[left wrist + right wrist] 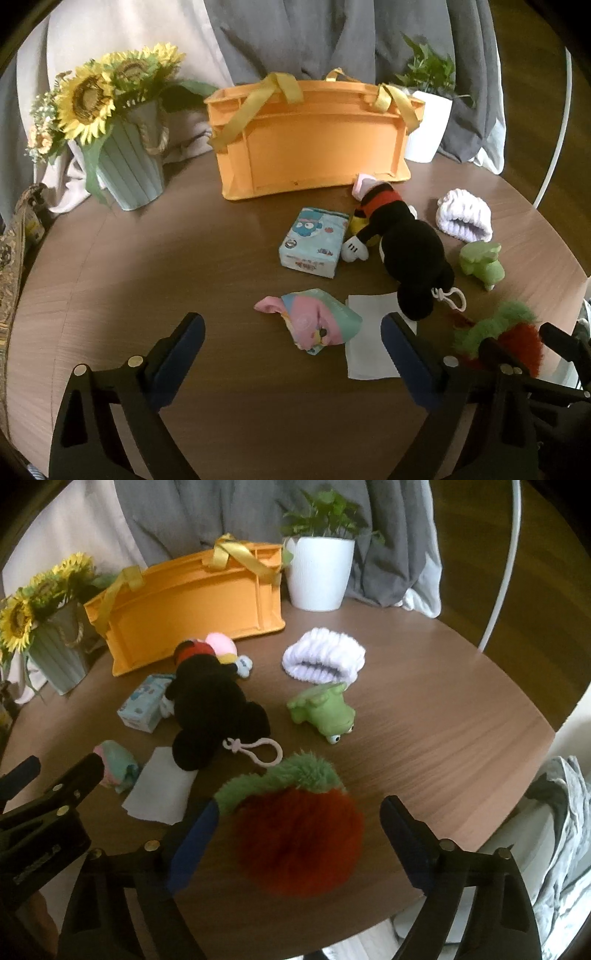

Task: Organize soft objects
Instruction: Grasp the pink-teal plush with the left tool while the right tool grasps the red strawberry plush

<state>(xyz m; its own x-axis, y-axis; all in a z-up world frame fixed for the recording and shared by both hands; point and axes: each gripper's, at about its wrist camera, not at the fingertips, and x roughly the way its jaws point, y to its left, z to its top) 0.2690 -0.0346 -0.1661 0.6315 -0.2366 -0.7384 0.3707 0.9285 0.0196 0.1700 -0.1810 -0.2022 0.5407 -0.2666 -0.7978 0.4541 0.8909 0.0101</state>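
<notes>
Both grippers stand wide with nothing clamped; left gripper frames a pink-and-mint fabric pouch and the edge of a white paper sheet; right gripper brackets a fuzzy red-and-green plush, whether the blue pads touch its fur I cannot tell. On the wooden round table lie a black mouse plush, face hidden, a rubbery green frog toy, a ribbed white chenille roll and a glossy tissue pack; behind stands an orange plastic basket, interior unseen; only the left view shows the sunflower bouquet whole.
</notes>
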